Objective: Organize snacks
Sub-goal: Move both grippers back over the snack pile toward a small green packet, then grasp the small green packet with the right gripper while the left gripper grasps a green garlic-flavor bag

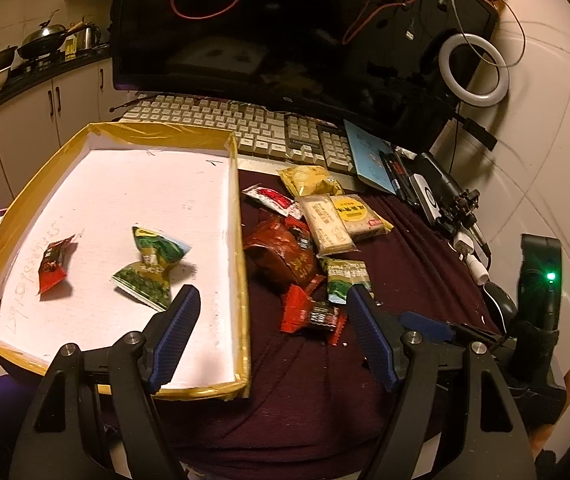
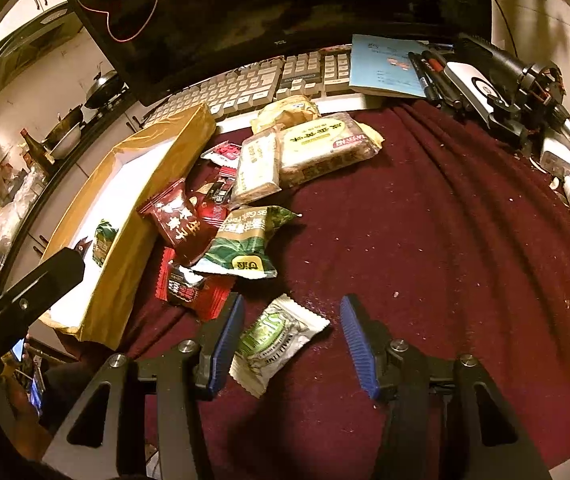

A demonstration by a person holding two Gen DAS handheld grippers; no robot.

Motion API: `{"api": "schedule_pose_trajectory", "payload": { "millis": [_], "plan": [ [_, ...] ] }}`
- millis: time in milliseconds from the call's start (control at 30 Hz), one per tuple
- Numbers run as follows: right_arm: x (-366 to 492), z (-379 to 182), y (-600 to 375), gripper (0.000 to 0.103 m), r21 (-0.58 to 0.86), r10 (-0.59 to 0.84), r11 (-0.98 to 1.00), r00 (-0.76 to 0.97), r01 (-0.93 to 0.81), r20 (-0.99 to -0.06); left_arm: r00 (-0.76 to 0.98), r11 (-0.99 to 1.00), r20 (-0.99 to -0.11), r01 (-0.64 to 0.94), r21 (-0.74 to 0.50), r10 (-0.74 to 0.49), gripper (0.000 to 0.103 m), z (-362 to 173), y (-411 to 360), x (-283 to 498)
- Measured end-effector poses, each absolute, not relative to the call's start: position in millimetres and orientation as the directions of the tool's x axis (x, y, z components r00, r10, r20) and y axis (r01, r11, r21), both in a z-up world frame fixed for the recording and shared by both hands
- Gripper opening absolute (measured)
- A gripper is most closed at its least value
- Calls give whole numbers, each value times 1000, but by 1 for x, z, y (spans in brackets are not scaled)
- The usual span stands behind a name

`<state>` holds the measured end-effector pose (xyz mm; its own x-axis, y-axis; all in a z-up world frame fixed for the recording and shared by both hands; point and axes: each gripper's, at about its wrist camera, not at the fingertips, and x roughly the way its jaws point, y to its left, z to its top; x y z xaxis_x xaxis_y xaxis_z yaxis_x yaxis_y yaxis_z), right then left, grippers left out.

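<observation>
The left gripper's [image 1: 273, 300] fingers [image 1: 177, 320] stand spread wide with nothing between them, hovering over the near right rim of the tray [image 1: 241, 264], one finger above the tray floor and the other above the snack pile [image 1: 309, 240]. The right gripper's [image 2: 291, 316] fingers [image 2: 227, 340] are parted around a white and green packet [image 2: 277, 340] lying on the maroon cloth [image 2: 445, 260]; the packet touches the left finger, while the right finger stands clear of it, so nothing is gripped.

The tray, white inside with a yellow taped rim, sits at the counter's left, its right wall just beside the pile. To the right of the pile the cloth lies bare and wide. Behind are a keyboard [image 1: 245, 124] and a dark monitor [image 1: 285, 28].

Inside the tray lie two packets: one red [image 1: 55, 264], one green [image 1: 153, 268]. The pile holds about eight more, overlapping.
</observation>
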<state>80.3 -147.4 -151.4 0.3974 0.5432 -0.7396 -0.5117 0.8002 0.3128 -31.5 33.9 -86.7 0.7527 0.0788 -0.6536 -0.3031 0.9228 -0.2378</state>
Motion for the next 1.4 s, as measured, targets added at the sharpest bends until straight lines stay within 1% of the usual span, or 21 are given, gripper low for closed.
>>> {"api": "schedule_pose_trajectory", "payload": {
  "millis": [100, 300, 367, 500, 533, 567, 600, 633, 667, 800, 967, 1067, 1133, 1300, 1367, 1400],
  "plan": [
    [75, -144, -149, 51, 322, 562, 792, 414, -519, -716, 756, 915, -652, -299, -271, 53, 75, -87, 45, -34],
    [77, -145, -166, 50, 364, 581, 789, 409, -494, -704, 781, 921, -625, -224, -318, -26, 75, -82, 49, -41],
    [76, -148, -171, 50, 423, 617, 768, 378, -481, -691, 779, 920, -627, -228, -318, -24, 75, -83, 49, -39],
    [64, -151, -162, 50, 420, 620, 762, 368, -493, -693, 759, 919, -650, -234, -318, -32, 75, -89, 47, -31],
    [63, -152, -157, 48, 401, 606, 770, 372, -496, -703, 754, 919, -657, -235, -315, -32, 75, -91, 45, -29],
    [61, -154, -150, 44, 353, 566, 795, 394, -493, -725, 748, 921, -662, -235, -312, -33, 75, -92, 44, -27],
    [59, -154, -148, 41, 325, 544, 809, 415, -490, -729, 746, 922, -665, -231, -311, -37, 75, -93, 42, -26],
    [56, -153, -144, 30, 288, 519, 822, 439, -491, -733, 745, 924, -666, -225, -311, -42, 75, -93, 41, -24],
    [55, -153, -143, 27, 273, 510, 826, 447, -494, -735, 741, 926, -670, -218, -308, -49, 75, -91, 37, -20],
    [56, -150, -152, 27, 289, 527, 824, 473, -488, -706, 746, 945, -661, -154, -289, -81, 75, -81, 21, -4],
    [63, -140, -181, 27, 344, 529, 846, 561, -407, -637, 683, 965, -717, -68, -254, -140, 75, -93, -3, 44],
    [72, -141, -196, 27, 382, 505, 862, 603, -332, -617, 642, 975, -755, -58, -216, -129, 75, -106, -14, 66],
    [77, -143, -203, 27, 399, 490, 869, 613, -291, -620, 621, 977, -775, -63, -203, -121, 74, -116, -20, 78],
    [79, -146, -212, 26, 418, 489, 867, 627, -271, -607, 574, 991, -817, -71, -110, -49, 62, -137, -33, 85],
    [76, -145, -215, 26, 414, 482, 869, 644, -270, -593, 579, 995, -815, -86, -54, 6, 51, -138, -38, 82],
    [75, -145, -215, 26, 414, 480, 870, 648, -268, -591, 581, 995, -813, -90, -37, 22, 51, -139, -40, 81]
  ]
}}
